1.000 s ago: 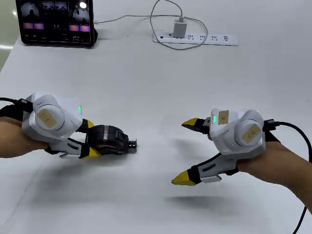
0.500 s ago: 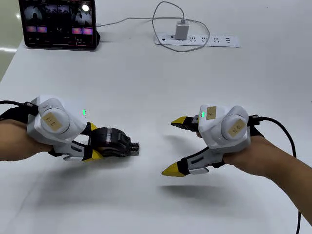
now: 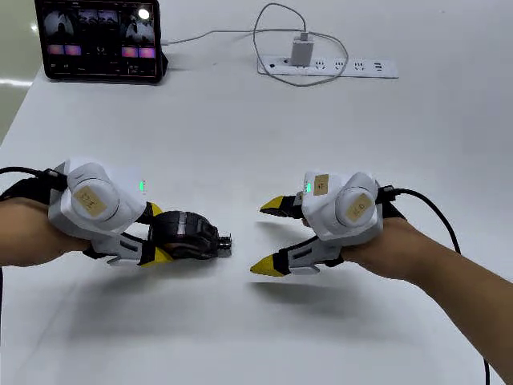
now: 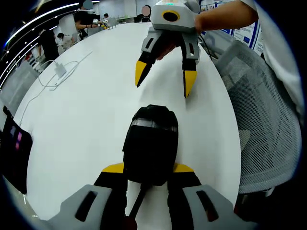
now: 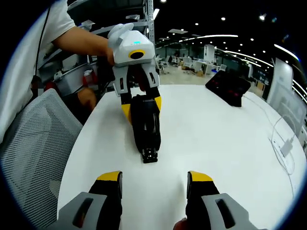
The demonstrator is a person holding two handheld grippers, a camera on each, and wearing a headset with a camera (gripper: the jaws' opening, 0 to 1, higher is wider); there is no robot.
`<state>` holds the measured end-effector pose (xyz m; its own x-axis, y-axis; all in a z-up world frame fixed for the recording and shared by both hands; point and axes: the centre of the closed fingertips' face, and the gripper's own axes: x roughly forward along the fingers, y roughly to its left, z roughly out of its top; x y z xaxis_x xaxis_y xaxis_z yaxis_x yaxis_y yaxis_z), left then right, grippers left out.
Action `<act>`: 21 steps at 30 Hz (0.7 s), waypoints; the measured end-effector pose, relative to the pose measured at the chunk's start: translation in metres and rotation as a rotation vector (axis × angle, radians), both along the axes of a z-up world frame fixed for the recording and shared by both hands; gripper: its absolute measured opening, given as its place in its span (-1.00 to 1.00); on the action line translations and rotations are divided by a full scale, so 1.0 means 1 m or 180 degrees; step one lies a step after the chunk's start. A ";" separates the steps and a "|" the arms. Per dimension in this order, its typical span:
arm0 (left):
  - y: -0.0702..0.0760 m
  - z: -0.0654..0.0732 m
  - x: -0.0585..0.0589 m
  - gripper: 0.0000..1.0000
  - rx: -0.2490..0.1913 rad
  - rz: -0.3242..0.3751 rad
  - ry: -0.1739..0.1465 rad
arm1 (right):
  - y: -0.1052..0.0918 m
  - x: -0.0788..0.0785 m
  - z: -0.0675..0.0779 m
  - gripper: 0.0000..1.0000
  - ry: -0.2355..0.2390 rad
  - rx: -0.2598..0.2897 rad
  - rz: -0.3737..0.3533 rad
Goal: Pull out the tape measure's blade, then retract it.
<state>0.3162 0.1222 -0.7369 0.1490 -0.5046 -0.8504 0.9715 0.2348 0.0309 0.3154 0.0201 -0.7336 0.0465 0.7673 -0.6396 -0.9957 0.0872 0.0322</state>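
Change: Right gripper (image 3: 267, 237) has drawn in toward the tape measure (image 3: 188, 234) from the right since the earlier frames. We find the tape measure and the left gripper (image 3: 158, 233) unmoved.
Left gripper: we record its fingers (image 4: 113, 167) clamped on the rear of the black case, one on each side.
Right gripper: its fingers (image 5: 109, 176) stand wide apart with nothing between them. By its shadow we judge it held just above the tabletop (image 3: 240, 136).
Tape measure: it rests on the tabletop left of centre with the blade fully in. We see only the end hook (image 3: 227, 241) at the mouth.
Key relation: the case's long axis runs left to right, in line with both grippers. The hook points straight at the right gripper's open fingers, near but apart. We judge the pull must run along that axis, away from the left gripper.
Surface: white and smooth. A tablet (image 3: 100, 38) and a power strip (image 3: 329, 66) with a plugged cable lie at the far edge, well apart from the work.
Room: a large hall with ceiling lights, and a mesh chair (image 4: 259, 120) beside the tabletop.
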 end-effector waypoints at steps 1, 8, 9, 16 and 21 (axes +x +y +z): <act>0.000 0.000 0.000 -0.47 0.0000 0.0001 0.0001 | 0.001 0.000 -0.001 0.01 -0.0003 0.0000 0.0004; 0.000 0.000 0.000 -0.47 -0.0016 0.0025 0.0021 | 0.011 0.002 -0.005 -0.07 0.0038 0.0015 0.0012; 0.000 0.000 0.000 -0.47 -0.0008 0.0017 0.0016 | 0.011 0.002 -0.005 -0.09 0.0047 0.0015 0.0012; 0.000 -0.001 0.000 -0.47 0.0005 0.0046 0.0031 | 0.021 0.003 -0.007 -0.19 0.0031 0.0057 0.0031; 0.000 -0.001 0.000 -0.47 0.0011 0.0047 0.0017 | 0.027 -0.001 -0.010 -0.26 0.0035 0.0071 0.0082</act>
